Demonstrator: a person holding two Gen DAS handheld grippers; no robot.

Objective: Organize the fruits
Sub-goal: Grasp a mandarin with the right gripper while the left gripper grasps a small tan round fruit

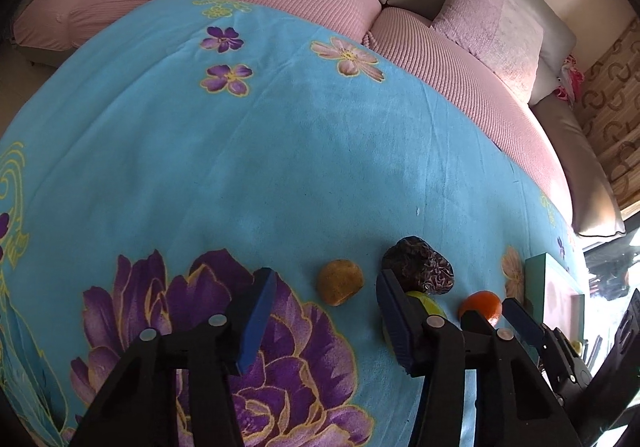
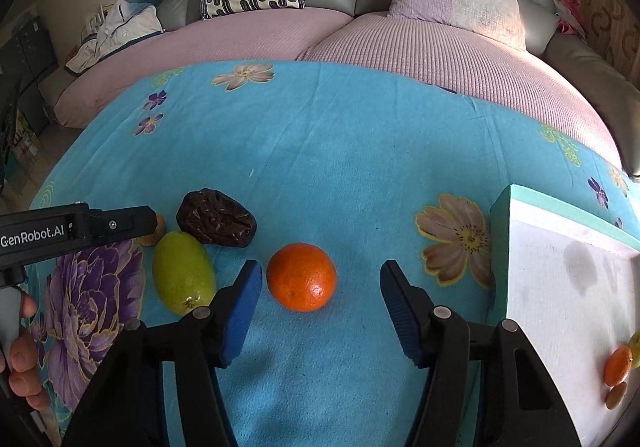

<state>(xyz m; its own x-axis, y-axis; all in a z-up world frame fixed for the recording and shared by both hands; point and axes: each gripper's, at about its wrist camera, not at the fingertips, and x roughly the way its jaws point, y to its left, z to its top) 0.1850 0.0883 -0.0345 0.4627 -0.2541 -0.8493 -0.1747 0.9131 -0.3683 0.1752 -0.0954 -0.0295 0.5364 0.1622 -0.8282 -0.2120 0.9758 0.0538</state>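
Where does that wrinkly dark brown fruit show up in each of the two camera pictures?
Left wrist view: the dark wrinkled fruit lies low and right of centre, just beyond the tip of the right-hand blue finger.
Right wrist view: the same fruit lies left of centre, behind the green fruit.
Shared landmark: the orange, to the fruit's right in both views.

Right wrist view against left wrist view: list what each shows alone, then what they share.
Only the right wrist view shows fruit already inside the box, a small orange fruit at its edge, and a hand holding the left gripper. Only the left wrist view shows the brown fruit whole and the left gripper open. Both share the orange, green fruit, dark wrinkled fruit, blue floral cloth, and the open right gripper.
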